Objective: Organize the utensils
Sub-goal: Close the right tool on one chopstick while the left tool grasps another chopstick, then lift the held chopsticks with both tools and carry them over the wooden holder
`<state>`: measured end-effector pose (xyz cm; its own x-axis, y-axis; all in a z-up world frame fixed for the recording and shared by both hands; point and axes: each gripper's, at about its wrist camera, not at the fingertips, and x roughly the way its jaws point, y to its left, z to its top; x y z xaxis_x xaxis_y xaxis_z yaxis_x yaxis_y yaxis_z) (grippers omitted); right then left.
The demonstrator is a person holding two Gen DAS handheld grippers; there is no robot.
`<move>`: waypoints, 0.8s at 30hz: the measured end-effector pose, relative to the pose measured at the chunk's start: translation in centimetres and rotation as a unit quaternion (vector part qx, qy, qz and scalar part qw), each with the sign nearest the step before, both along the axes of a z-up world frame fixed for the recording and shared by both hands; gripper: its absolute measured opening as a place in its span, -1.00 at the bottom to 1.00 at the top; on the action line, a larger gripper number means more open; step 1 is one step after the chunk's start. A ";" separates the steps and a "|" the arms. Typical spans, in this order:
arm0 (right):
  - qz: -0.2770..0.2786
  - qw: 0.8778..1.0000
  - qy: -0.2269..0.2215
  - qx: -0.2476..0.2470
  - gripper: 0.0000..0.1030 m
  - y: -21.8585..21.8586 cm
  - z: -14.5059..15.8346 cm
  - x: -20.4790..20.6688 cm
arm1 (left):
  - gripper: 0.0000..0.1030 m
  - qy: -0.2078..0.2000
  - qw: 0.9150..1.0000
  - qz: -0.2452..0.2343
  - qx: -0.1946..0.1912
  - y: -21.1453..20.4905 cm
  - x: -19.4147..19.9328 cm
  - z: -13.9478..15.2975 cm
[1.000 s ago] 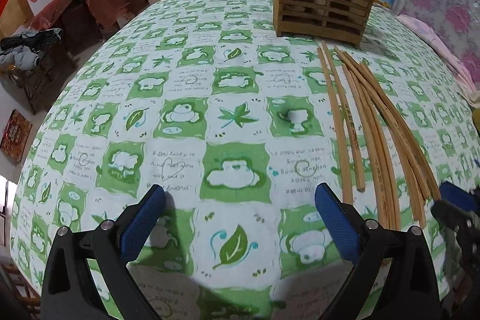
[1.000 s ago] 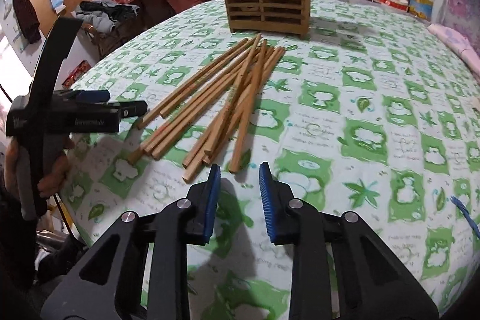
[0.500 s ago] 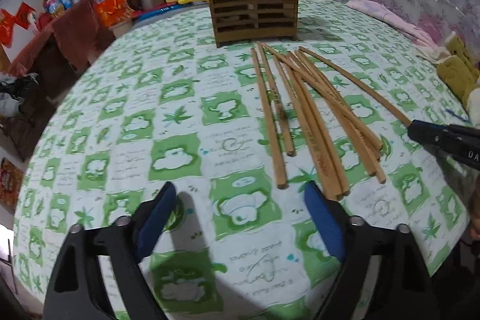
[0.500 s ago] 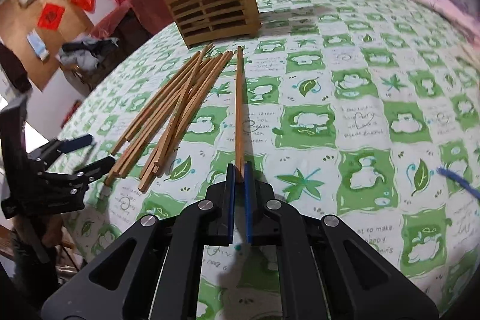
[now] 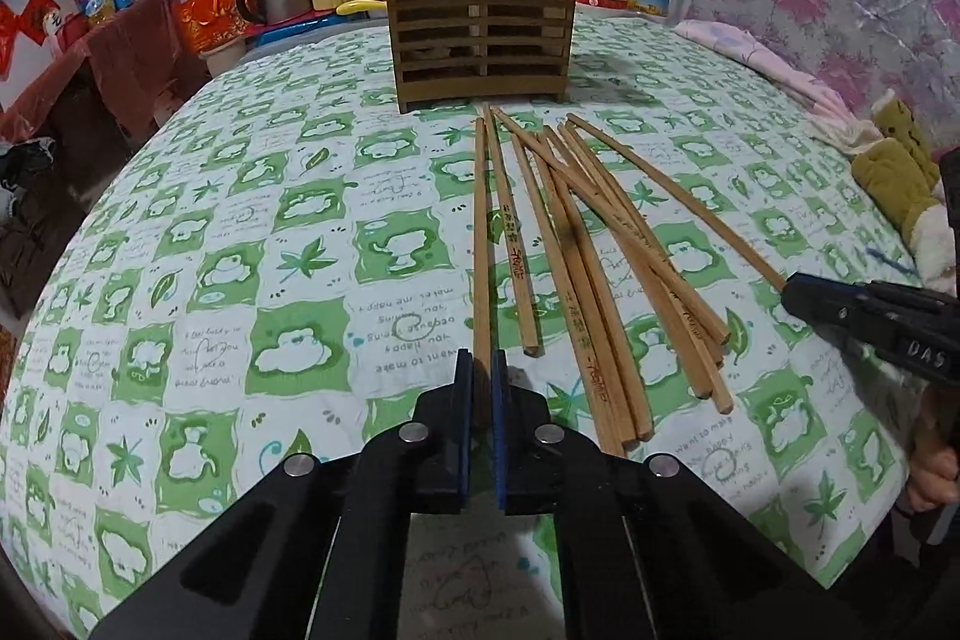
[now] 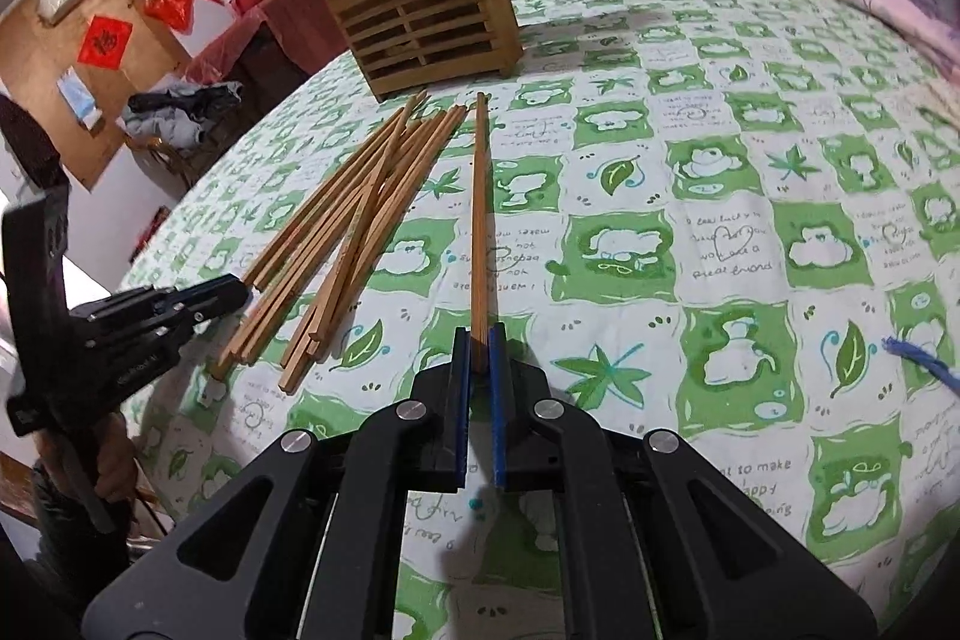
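Both tools now clamped, wide a second ago: left tool (image 5: 482, 364) on leftmost chopstick (image 5: 481, 244), right tool (image 6: 478, 340) on rightmost stick (image 6: 479, 214) (ends still on desk (image 5: 240, 280)). Lift next, toward holder (image 5: 480, 34).

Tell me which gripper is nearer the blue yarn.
Right. The right gripper lies left of the blue yarn; the left gripper sits farther left, across the chopstick pile.

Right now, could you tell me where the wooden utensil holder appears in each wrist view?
Left wrist: wooden utensil holder stands top centre, facing the camera squarely.
Right wrist: it stands upper left of centre, seen at an angle.
Shared landmark: the loose chopsticks fan out on the cloth just before it.
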<state>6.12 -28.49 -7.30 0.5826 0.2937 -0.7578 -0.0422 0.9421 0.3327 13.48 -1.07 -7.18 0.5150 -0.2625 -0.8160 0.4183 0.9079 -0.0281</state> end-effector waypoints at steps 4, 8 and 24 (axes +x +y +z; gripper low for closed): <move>-0.002 1.000 -0.015 -0.020 -0.88 0.2 0.8 -0.6 | -0.88 -0.009 1.000 0.008 -0.012 0.7 -0.1 1.2; -0.009 0.998 -0.051 -0.025 -0.87 -0.6 3.3 -1.7 | -0.88 -0.030 0.999 0.019 -0.029 1.6 -0.5 3.5; 0.003 0.985 -0.170 -0.039 -0.87 -0.9 14.7 1.6 | -0.88 -0.118 0.991 0.005 -0.066 -0.5 3.4 15.8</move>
<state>7.75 -29.34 7.41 0.8045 0.2468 -0.5403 -0.1442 0.9635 0.2254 16.88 -1.60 8.62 0.6910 -0.3519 -0.6314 0.4179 0.9072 -0.0482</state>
